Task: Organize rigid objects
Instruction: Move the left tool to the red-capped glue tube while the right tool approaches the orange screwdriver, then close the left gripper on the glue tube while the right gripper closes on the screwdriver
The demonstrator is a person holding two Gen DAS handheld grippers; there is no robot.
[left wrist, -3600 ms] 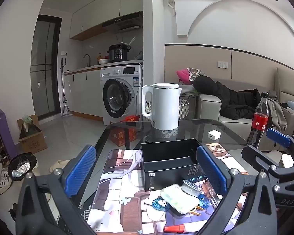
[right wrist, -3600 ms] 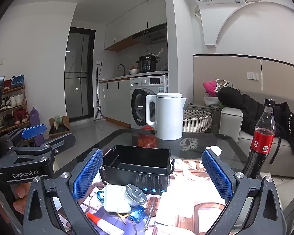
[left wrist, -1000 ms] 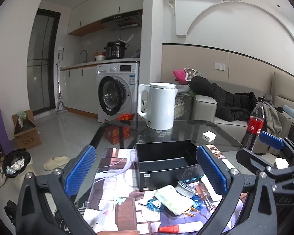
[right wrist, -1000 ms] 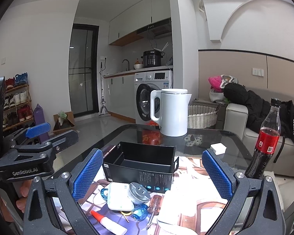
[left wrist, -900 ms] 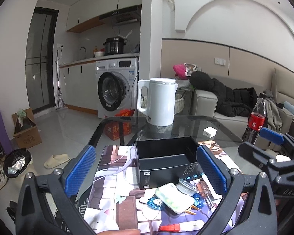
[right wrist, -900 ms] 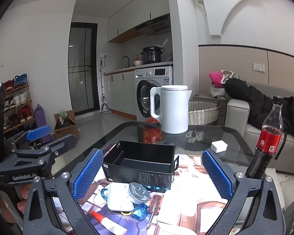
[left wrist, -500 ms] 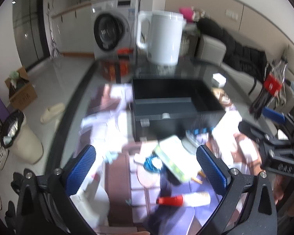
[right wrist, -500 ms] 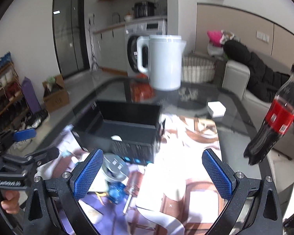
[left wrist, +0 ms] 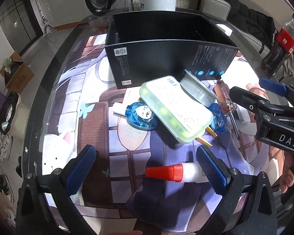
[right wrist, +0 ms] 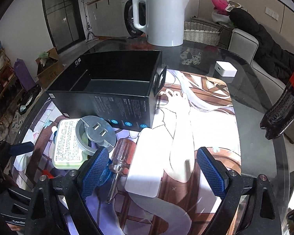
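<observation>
An open black box (left wrist: 166, 47) (right wrist: 111, 90) stands on the printed mat. In front of it lies a pile: a pale green case (left wrist: 174, 107) (right wrist: 67, 146), a round grey spool (right wrist: 97, 135), blue tape dispensers (left wrist: 141, 115), a clear-handled screwdriver (right wrist: 118, 160) and a white block (right wrist: 149, 160). A glue tube with a red cap (left wrist: 176, 172) lies between my left gripper's (left wrist: 146, 170) open jaws. My right gripper (right wrist: 151, 168) is open above the white block and screwdriver.
A white kettle (right wrist: 162, 17) stands behind the box. A cola bottle (right wrist: 284, 109) stands at the right table edge, a small white charger (right wrist: 225, 69) on the glass. The glass table edge (left wrist: 49, 74) curves along the left.
Both grippers have tilted down and dropped close to the table. The pile now fills the lower views, and the glue tube sits between the left jaws.
</observation>
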